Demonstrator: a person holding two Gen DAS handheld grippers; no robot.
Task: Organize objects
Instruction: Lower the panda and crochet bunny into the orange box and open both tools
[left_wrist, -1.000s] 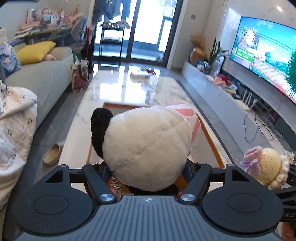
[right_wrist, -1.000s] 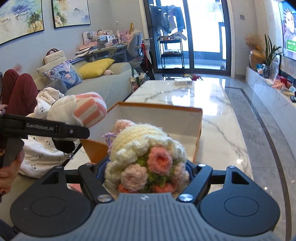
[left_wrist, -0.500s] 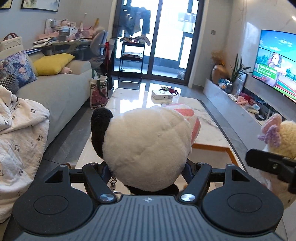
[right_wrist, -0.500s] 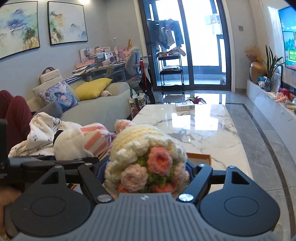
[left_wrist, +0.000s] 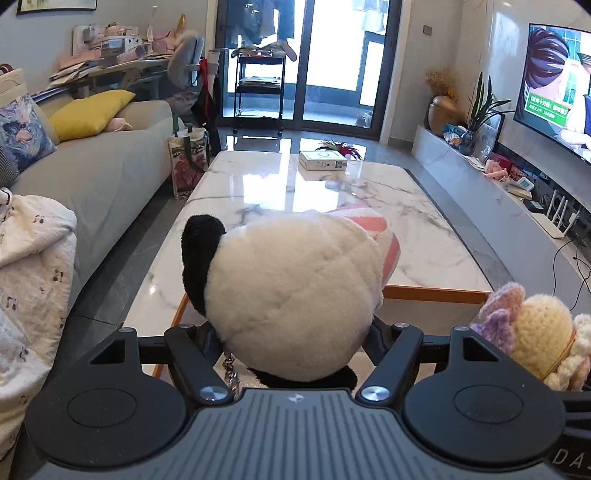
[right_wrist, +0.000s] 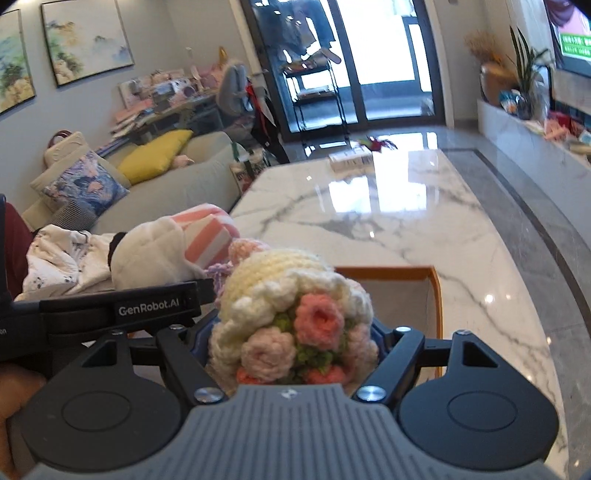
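My left gripper (left_wrist: 293, 332) is shut on a white plush panda toy (left_wrist: 295, 295) with a black ear and a pink striped part, held above the near end of the table. My right gripper (right_wrist: 291, 332) is shut on a cream crochet doll (right_wrist: 291, 314) with pink flowers. The doll also shows at the right edge of the left wrist view (left_wrist: 543, 332); the panda shows left of the doll in the right wrist view (right_wrist: 155, 254). An orange-rimmed open box (right_wrist: 436, 291) sits on the table below both toys, its rim visible in the left wrist view (left_wrist: 436, 295). The fingertips are hidden by the toys.
A long marble coffee table (left_wrist: 314, 206) stretches ahead with a small white box (left_wrist: 323, 160) at its far end. A grey sofa (left_wrist: 92, 173) with cushions runs along the left. A TV (left_wrist: 557, 81) and low marble bench are on the right.
Both grippers, still holding their toys, rose and pulled back from the box, then tipped down a little. The box now shows only its far rim.
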